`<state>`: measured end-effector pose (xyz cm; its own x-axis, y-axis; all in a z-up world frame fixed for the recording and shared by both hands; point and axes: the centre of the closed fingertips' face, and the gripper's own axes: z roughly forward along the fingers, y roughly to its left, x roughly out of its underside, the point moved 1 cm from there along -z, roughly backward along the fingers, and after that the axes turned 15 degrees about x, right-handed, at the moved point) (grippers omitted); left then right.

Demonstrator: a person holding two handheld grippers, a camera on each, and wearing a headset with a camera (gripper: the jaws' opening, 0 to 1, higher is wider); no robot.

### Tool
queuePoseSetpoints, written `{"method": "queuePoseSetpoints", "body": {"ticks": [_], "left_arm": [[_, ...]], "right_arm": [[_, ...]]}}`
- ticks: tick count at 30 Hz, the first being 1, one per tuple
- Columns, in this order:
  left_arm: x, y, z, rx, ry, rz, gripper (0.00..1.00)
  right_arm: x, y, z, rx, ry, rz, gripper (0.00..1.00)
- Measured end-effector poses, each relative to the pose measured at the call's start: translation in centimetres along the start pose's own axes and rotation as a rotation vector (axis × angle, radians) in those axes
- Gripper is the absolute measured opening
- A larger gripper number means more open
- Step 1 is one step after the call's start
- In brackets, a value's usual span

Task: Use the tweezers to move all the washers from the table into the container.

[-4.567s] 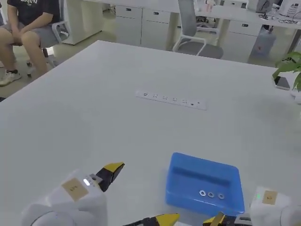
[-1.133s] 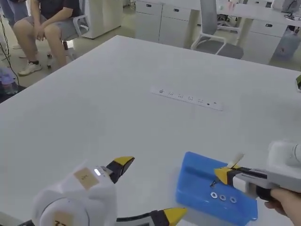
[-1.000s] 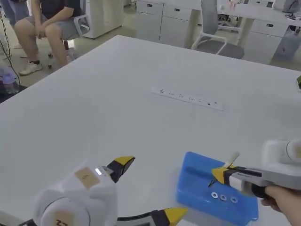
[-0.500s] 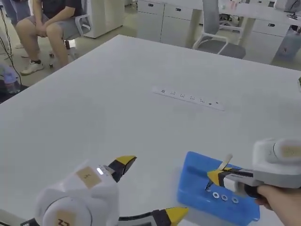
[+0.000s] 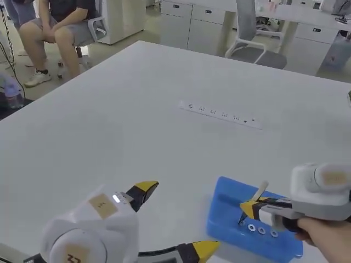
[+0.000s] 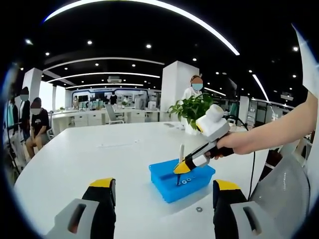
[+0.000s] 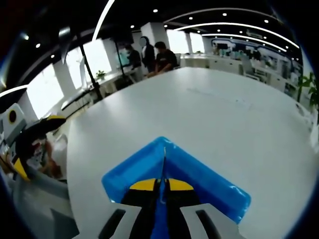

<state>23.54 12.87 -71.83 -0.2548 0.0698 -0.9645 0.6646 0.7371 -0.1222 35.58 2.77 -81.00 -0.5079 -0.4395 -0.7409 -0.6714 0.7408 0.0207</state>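
Observation:
A blue container (image 5: 227,207) sits near the table's front edge, with three small washers (image 5: 262,230) in a row on its floor. My right gripper (image 5: 249,207) is shut on the tweezers (image 5: 259,192), whose thin tips point down into the container just left of the washers. The right gripper view looks along the tweezers (image 7: 164,159) into the container (image 7: 124,177). My left gripper (image 5: 175,219) stands open to the left of the container, holding nothing. In the left gripper view one washer (image 6: 199,209) lies on the table in front of the container (image 6: 164,186).
A white power strip (image 5: 220,114) lies flat near the middle of the white table (image 5: 109,126). A person sits on a chair (image 5: 88,27) beyond the far left corner. Office chairs and cabinets stand behind the table, and a potted plant (image 6: 192,107) at its far side.
My right gripper has shifted a little left and lower with the tweezers, so their tips are deeper in the container. The left gripper has stayed still.

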Motion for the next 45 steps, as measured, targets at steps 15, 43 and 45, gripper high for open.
{"method": "queuePoseSetpoints", "body": {"ticks": [15, 43, 45], "left_arm": [[0.0, -0.2, 0.1, 0.006, 0.004, 0.004, 0.81], [0.0, -0.4, 0.2, 0.019, 0.009, 0.009, 0.81], [0.0, -0.4, 0.2, 0.019, 0.006, 0.007, 0.81]], "right_arm": [[-1.8, 0.6, -2.2, 0.002, -0.086, 0.006, 0.04], [-1.2, 6.3, -8.2, -0.143, -0.142, 0.021, 0.04], [-0.5, 6.6, -7.9, -0.152, -0.125, 0.026, 0.04]]}}
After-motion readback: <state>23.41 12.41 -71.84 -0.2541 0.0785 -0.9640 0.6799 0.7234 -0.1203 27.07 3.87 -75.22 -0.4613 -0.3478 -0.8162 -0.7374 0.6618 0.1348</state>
